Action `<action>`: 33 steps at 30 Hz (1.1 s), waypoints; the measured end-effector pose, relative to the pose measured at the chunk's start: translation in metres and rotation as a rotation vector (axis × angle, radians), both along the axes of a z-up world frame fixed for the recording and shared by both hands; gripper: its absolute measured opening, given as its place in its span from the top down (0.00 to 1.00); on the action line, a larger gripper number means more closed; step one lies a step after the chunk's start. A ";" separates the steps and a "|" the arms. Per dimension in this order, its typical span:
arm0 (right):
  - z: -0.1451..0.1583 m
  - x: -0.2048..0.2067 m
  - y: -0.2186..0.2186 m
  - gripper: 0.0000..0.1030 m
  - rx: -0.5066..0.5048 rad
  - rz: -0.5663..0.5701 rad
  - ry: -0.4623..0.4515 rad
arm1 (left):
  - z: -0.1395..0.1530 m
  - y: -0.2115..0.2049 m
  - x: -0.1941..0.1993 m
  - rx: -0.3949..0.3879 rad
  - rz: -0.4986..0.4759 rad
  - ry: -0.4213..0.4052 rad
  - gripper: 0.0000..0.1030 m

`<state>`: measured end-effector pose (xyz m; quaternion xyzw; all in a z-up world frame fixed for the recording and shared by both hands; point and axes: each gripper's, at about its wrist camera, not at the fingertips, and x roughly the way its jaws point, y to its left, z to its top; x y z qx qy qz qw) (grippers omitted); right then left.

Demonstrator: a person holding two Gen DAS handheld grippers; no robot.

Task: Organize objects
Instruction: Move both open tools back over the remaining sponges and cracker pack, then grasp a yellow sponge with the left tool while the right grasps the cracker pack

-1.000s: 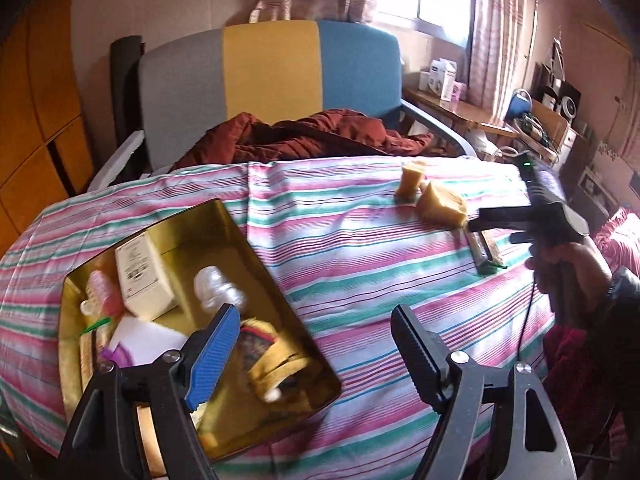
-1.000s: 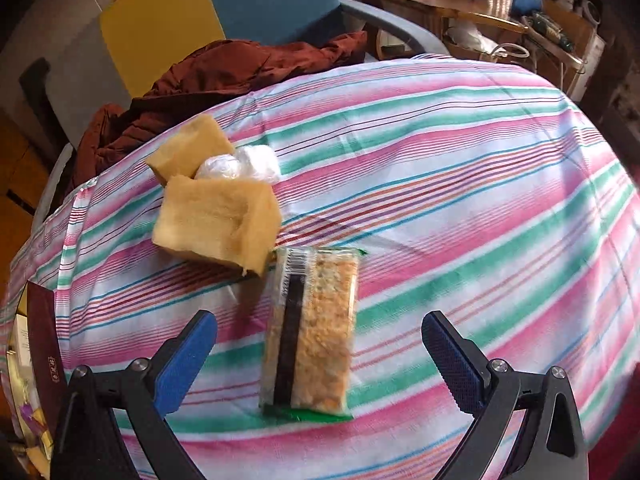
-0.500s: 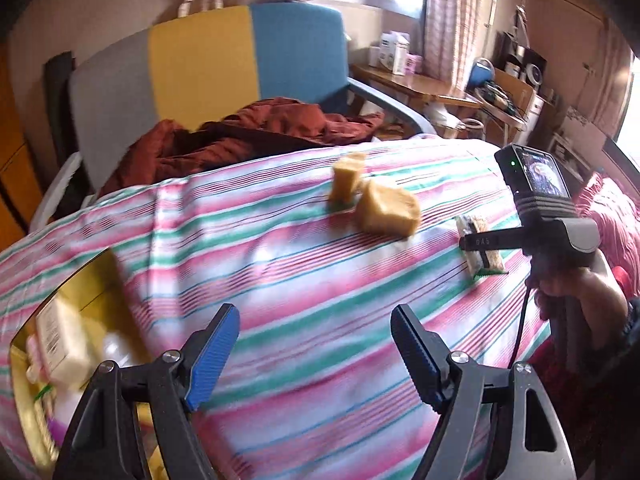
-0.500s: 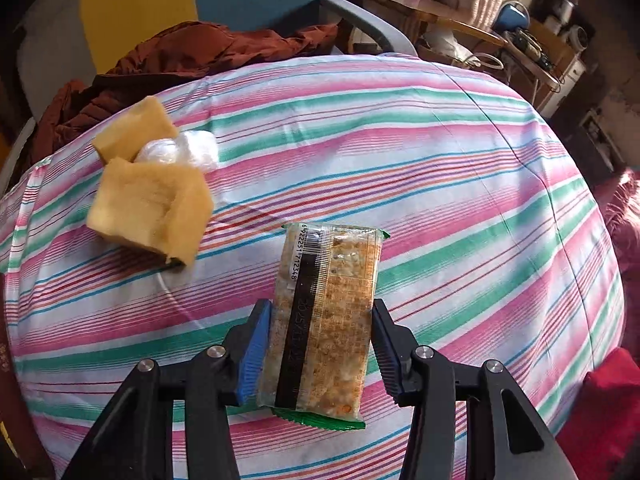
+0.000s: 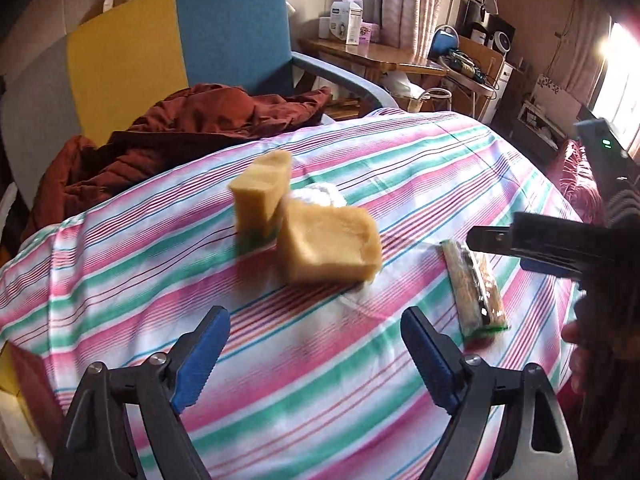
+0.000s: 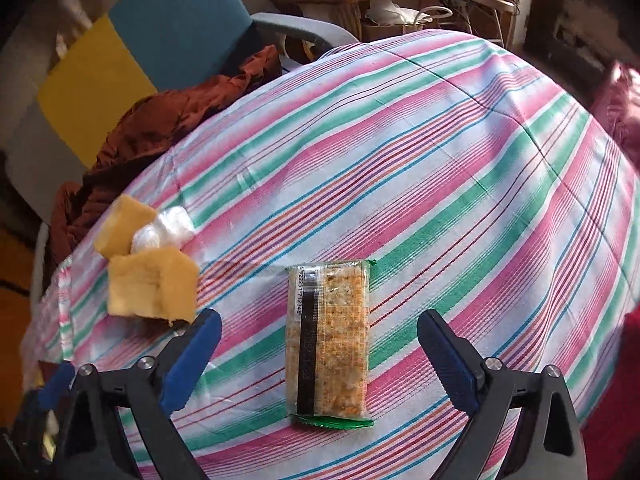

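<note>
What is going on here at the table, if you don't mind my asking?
A person is tidying things off a striped tablecloth with a two-finger tool in each hand. The right tool has just been opening; its jaws stand wide on either side of a snack bar that lies flat on the cloth, not gripped. The left tool is open and empty, pointed toward two sponges and a small plastic wad beside them.

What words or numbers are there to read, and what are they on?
"6922251712348" roughly, small and partly blurred: barcode digits along the snack pack.
White boxes on the far desk: print too small to read.
Nothing else carries text.
</note>
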<state>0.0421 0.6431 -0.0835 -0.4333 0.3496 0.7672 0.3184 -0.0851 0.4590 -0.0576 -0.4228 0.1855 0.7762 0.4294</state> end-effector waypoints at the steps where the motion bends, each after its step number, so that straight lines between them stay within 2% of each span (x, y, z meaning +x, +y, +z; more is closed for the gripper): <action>1: 0.004 0.004 0.002 0.03 -0.016 -0.019 0.026 | -0.003 0.007 -0.002 0.002 -0.003 -0.002 0.06; 3: 0.006 0.009 0.009 0.03 -0.038 -0.050 0.066 | -0.006 0.021 -0.004 0.001 -0.009 0.014 0.01; 11: 0.006 0.009 0.010 0.02 -0.075 -0.045 0.107 | -0.032 0.072 -0.017 -0.071 -0.008 0.042 0.00; 12: 0.006 0.008 0.010 0.02 -0.076 -0.044 0.108 | -0.037 0.076 -0.020 -0.092 0.001 0.048 0.04; 13: 0.005 0.007 0.009 0.02 -0.078 -0.048 0.110 | -0.041 0.079 -0.023 -0.112 0.016 0.051 0.20; 14: 0.004 0.007 0.011 0.01 -0.082 -0.052 0.113 | -0.044 0.079 -0.025 -0.119 0.027 0.051 0.27; 18: -0.004 0.005 0.017 0.00 -0.095 -0.047 0.098 | -0.041 0.061 -0.026 -0.041 0.037 0.002 0.31; 22: -0.007 -0.001 0.014 0.00 -0.083 -0.012 0.067 | -0.037 0.021 -0.022 0.004 0.108 -0.063 0.31; 29: -0.027 -0.016 0.010 0.01 -0.070 0.043 -0.053 | -0.036 -0.043 0.025 -0.013 0.139 -0.023 0.31; 32: -0.032 -0.025 0.004 0.07 -0.039 0.082 -0.107 | -0.039 -0.064 0.048 -0.014 0.126 0.041 0.31; 33: -0.035 -0.028 0.001 0.19 -0.035 0.099 -0.124 | -0.041 -0.068 0.053 -0.010 0.113 0.058 0.31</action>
